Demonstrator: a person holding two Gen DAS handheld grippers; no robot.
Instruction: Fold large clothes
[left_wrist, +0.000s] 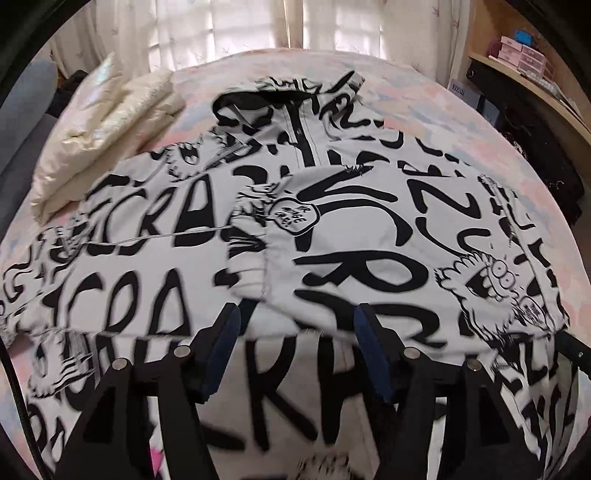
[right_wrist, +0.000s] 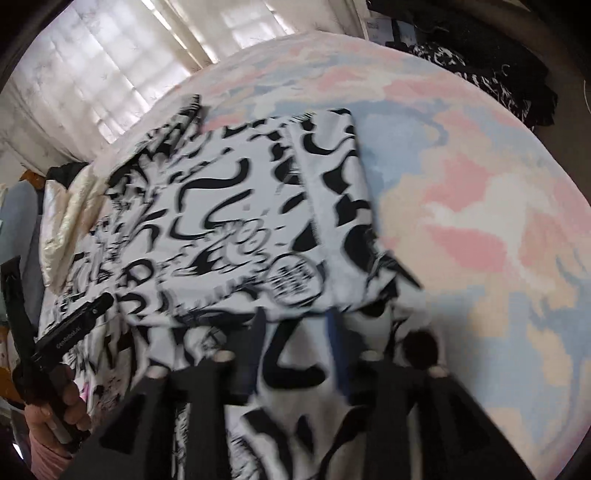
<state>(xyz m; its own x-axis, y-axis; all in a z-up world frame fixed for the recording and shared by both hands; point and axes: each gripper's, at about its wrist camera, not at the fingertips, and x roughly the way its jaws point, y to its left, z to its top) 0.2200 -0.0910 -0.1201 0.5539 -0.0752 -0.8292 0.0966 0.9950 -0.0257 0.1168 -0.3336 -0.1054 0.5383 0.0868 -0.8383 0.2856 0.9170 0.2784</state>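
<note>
A white jacket with black graffiti print (left_wrist: 332, 229) lies spread on the bed, collar and zip at the far end, with a sleeve folded in over its front. My left gripper (left_wrist: 295, 328) hovers over the near part of the jacket; its blue-padded fingers stand wide apart and the cloth lies flat below them. In the right wrist view the jacket (right_wrist: 229, 206) shows a folded panel whose near edge reaches my right gripper (right_wrist: 295, 332). Those fingers stand apart over the cloth, and blur hides whether the pads press on it. A hand (right_wrist: 55, 406) holds the left gripper (right_wrist: 74, 325) at the left edge.
The bed has a pastel pink and blue sheet (right_wrist: 480, 221), bare to the right of the jacket. A folded cream puffy garment (left_wrist: 103, 140) lies at the far left. Dark clothes (right_wrist: 480, 66) are heaped beyond the bed's right side. A shelf with pink boxes (left_wrist: 524, 55) stands at the right.
</note>
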